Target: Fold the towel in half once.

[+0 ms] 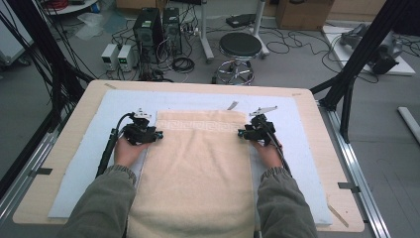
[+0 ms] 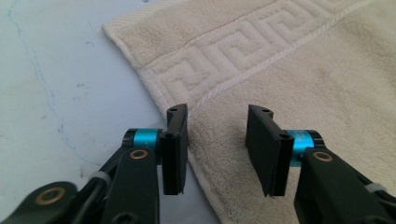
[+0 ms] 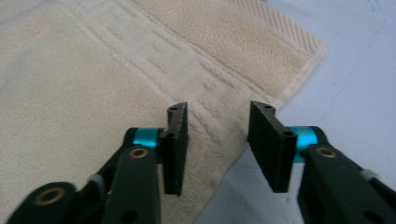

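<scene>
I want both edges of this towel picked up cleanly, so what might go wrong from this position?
1. The left gripper has its jaws astride the beige towel's side edge, with one jaw over the pale blue mat; it may pinch the mat too.
2. The right gripper straddles the opposite edge with little cloth between its jaws, so the hem may slip out.
3. Uneven grips would skew the fold.
</scene>
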Tool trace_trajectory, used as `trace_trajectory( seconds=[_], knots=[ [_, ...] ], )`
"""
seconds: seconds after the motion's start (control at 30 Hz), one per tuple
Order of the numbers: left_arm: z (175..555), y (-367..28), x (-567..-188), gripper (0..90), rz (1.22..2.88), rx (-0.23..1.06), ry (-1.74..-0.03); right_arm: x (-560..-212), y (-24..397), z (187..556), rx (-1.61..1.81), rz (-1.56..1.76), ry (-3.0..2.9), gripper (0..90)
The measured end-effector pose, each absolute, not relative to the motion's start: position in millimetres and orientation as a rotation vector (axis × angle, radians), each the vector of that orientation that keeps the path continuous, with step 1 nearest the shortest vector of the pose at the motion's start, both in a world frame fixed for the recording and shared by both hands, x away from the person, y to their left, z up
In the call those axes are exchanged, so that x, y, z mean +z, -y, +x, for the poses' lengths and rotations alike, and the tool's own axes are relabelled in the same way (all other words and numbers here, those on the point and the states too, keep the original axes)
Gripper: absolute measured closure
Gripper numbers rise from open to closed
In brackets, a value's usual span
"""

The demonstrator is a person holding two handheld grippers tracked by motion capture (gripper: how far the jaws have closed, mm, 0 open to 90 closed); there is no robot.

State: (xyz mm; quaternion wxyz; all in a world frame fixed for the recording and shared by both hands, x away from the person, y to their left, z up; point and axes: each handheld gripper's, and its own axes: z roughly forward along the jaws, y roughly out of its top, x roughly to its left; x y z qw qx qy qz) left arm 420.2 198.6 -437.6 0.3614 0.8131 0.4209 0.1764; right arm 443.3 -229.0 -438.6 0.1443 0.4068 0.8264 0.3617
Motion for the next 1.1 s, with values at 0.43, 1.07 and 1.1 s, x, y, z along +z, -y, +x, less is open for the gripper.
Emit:
trace_trajectory(
  seconds=[0.43, 1.07, 1.1],
  knots=[
    [424.9, -212.5, -440.0, 84.6, 1.994, 0.274, -1.066, -440.0, 236.3, 444.5, 1.190, 1.182, -2.473, 82.7],
    [363.9, -245.4, -383.8, 85.1, 1.810, 0.169, -0.799, -369.8, 250.3, 377.4, 1.668, 0.830, -2.481, 84.3],
    [357.6, -246.4, -383.3, 85.1, 1.805, 0.166, -0.786, -366.7, 251.5, 370.3, 1.668, 0.819, -2.489, 84.3]
  ],
)
